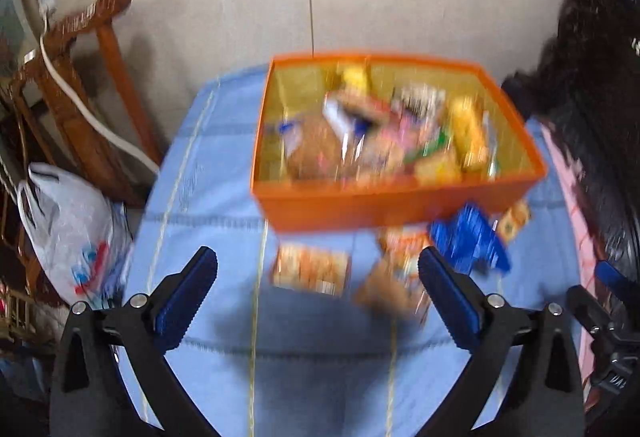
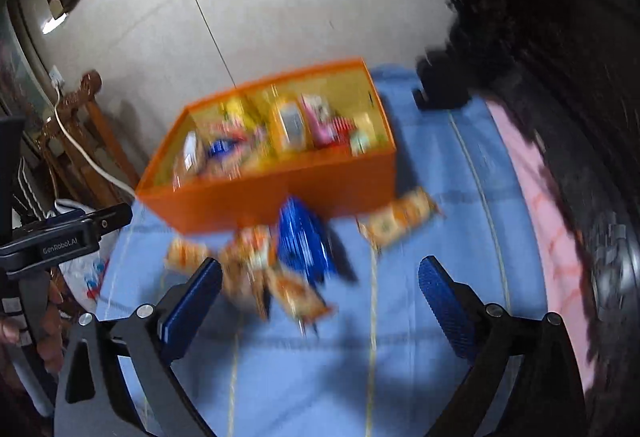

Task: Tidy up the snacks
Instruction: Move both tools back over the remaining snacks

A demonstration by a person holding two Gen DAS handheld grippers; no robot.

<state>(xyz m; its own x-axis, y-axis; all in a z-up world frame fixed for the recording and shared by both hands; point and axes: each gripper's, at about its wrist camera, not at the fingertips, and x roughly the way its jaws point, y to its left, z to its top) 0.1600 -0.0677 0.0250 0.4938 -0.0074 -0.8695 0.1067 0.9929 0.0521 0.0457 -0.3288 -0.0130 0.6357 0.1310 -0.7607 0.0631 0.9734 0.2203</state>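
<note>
Both views are motion-blurred, so packet labels cannot be read.

**Work surface.** A table covered with a light-blue cloth (image 1: 208,173) carries all task items. A pale tiled floor lies beyond its far edge.

**Container.** An orange box (image 1: 396,207) with a yellow interior stands on the cloth at the far side of the table. It is filled with mixed snack packets (image 1: 372,141) – yellow, pink, brown and blue wrappers lying in a loose heap. In the right wrist view a divider appears to split the box (image 2: 280,193) into two compartments, both occupied.

**Loose items.** Several packets lie on the cloth just in front of the box's near wall:
- a blue packet (image 2: 306,245), close to the wall;
- an orange-patterned packet (image 1: 310,269) lying flat, left of the others in the left wrist view;
- a cluster of orange and brown packets (image 2: 256,269) beside the blue packet;
- one further orange packet (image 2: 400,217) off to the right.

**Left gripper** (image 1: 318,295). Jaws spread wide, nothing between the pads. It hangs above the cloth, nearest the flat orange-patterned packet, and grips nothing.

**Right gripper** (image 2: 320,297). Jaws likewise fully apart and empty – the packet cluster lies beyond the left finger, not clamped.

**Surroundings.** Left of the table: a wooden chair (image 1: 100,85) with a white cable draped over it, and a white plastic bag (image 1: 68,233) on the floor.
</note>
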